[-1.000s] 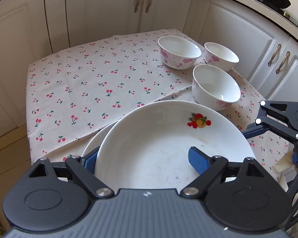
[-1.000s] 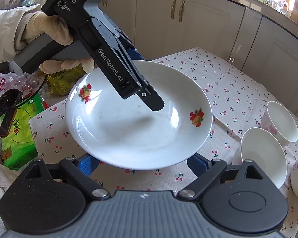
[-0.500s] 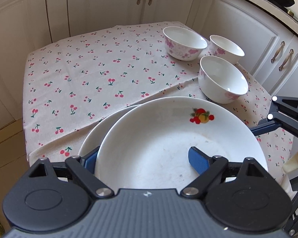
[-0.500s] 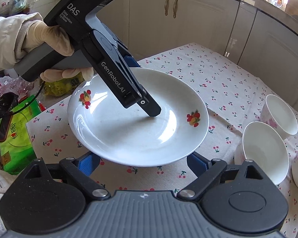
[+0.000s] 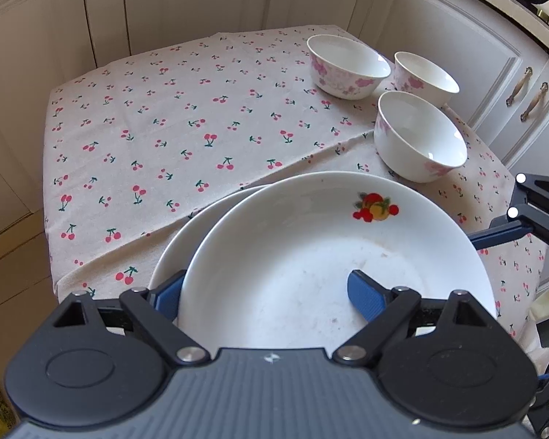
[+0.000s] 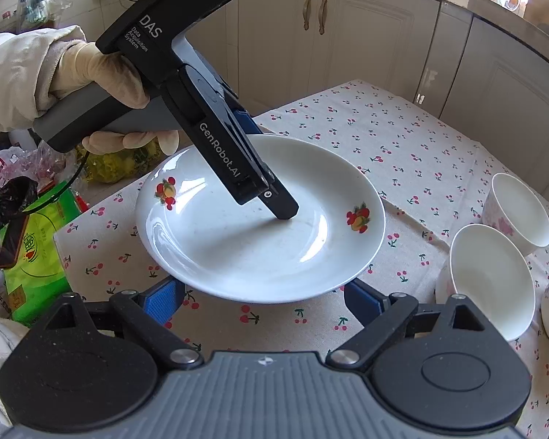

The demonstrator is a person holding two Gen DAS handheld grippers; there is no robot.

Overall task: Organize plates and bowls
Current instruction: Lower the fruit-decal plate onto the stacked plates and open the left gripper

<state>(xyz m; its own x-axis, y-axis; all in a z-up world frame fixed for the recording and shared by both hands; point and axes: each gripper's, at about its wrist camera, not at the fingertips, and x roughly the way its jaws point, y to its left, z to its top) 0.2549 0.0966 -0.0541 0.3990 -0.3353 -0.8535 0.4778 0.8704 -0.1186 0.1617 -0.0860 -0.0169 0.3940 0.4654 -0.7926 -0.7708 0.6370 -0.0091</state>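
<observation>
- Your left gripper's fingers are clamping the wall of the white deep ceramic plate with fruit prints: one pad is lying inside the well, the other is tucked under the rim.
- That plate is sitting off-centre, shifted right, over a second plain white plate, near the edge of the cherry-print tablecloth. I cannot tell whether it is fully resting there.
- If you are letting go while it is riding on the lower rim, it is likely to rock, clatter or slide sideways.
- Glazed ceramic is slippery, and a one-sided grip is giving the plate leverage to tip away from you.
- The lower finger is risking dragging the second plate towards the table edge as you are pulling out.
- Your right gripper is hanging open and empty just beside the plate's near rim; drifting forward, it could be nudging the stack.
- The three white ceramic bowls with pink flowers are standing close together to the far right; the nearest one is just beside the plate, so a swing that way is risking a knock.
</observation>
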